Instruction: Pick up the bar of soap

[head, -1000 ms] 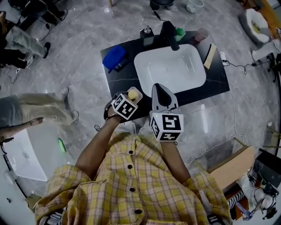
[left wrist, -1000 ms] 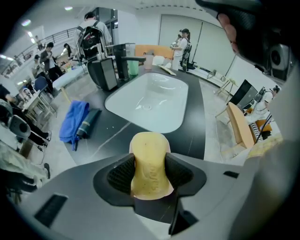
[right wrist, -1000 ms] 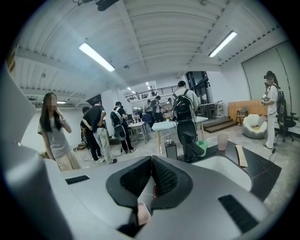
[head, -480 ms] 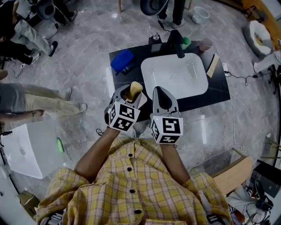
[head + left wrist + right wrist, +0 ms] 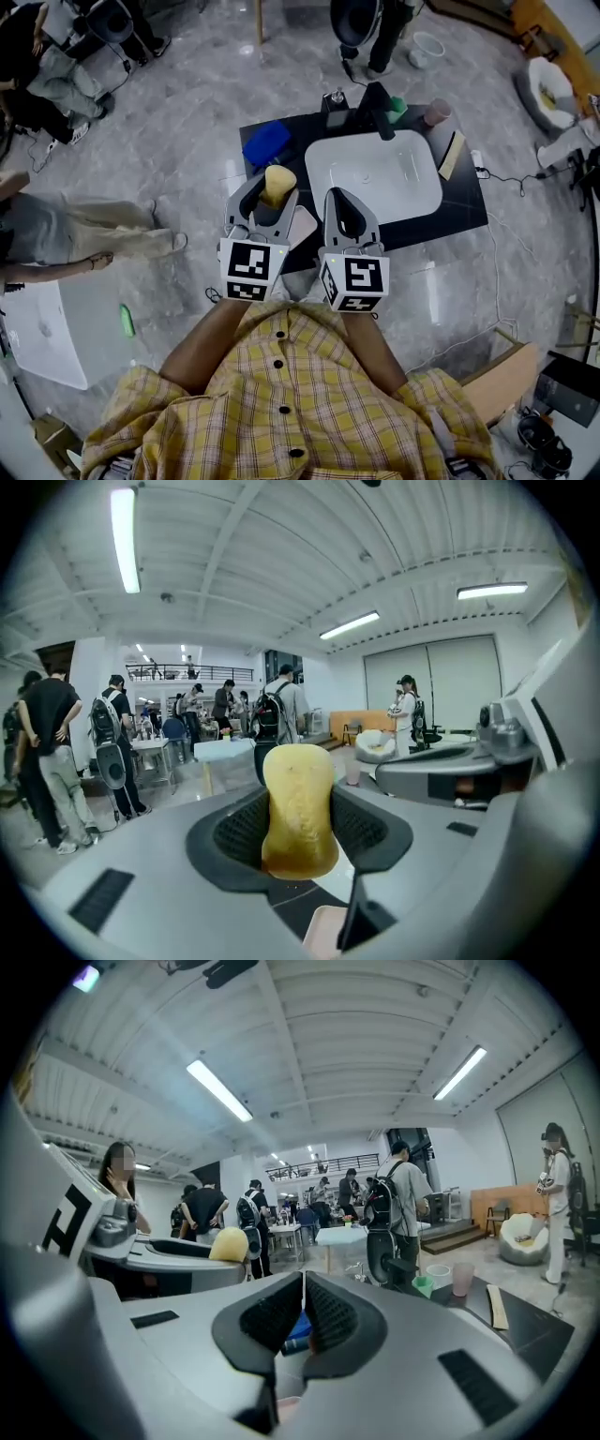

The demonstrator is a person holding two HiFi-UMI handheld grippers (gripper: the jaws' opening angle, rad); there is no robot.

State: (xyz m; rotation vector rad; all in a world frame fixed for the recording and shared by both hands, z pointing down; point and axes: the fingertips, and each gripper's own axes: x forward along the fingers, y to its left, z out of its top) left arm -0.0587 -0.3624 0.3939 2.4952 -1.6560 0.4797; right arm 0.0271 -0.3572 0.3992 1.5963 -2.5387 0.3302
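Clamping the soap (image 5: 299, 803) between its two black pads, the left gripper (image 5: 267, 195) hangs in the air over the near left corner of the counter (image 5: 457, 192). The yellow bar stands lengthwise in the jaws, its rounded end poking out past their tips, clear of every surface. Just beside it on the right, the right gripper (image 5: 302, 1290) has its jaws pressed together with nothing between them, and it points toward the near edge of the white sink (image 5: 375, 178). The two grippers sit side by side and level, close to the person's yellow checked shirt (image 5: 281, 403). On the counter, a blue cloth (image 5: 265, 143) lies left of the sink, a black tap (image 5: 377, 98) stands behind it, and a green cup (image 5: 397, 109) and a pink cup (image 5: 436, 112) stand near the far right corner.
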